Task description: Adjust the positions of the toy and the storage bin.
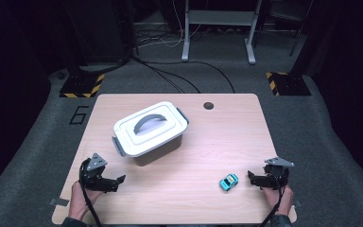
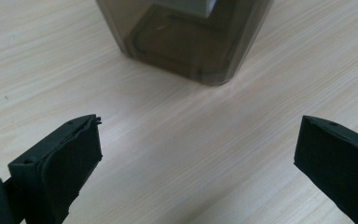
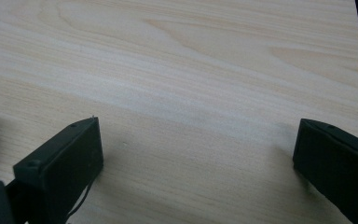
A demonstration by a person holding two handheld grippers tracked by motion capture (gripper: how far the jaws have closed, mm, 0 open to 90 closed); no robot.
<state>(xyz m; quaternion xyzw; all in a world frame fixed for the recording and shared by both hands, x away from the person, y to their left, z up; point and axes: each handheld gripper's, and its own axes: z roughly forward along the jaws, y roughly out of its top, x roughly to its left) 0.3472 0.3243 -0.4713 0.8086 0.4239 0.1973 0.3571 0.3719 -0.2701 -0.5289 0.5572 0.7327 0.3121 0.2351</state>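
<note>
Where high view shows toy car, left gripper faces box

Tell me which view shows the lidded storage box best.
The high view: the whole storage box shows, white lid and grey handle, left of centre on the table. The left gripper view catches its smoky lower corner beyond open jaws. The right gripper view faces bare tabletop.

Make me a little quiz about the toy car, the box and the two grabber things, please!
1. True or false: the white plastic lid with a grey handle is off the smoky see-through storage box.
2. Which gripper is nearer the small blue toy car: A) left gripper B) right gripper?
3. Fill in: both grippers' jaws stand ____.

Key: 1 false, the lid sits on the box. 2 B. 3 open, with nothing between them.
</note>
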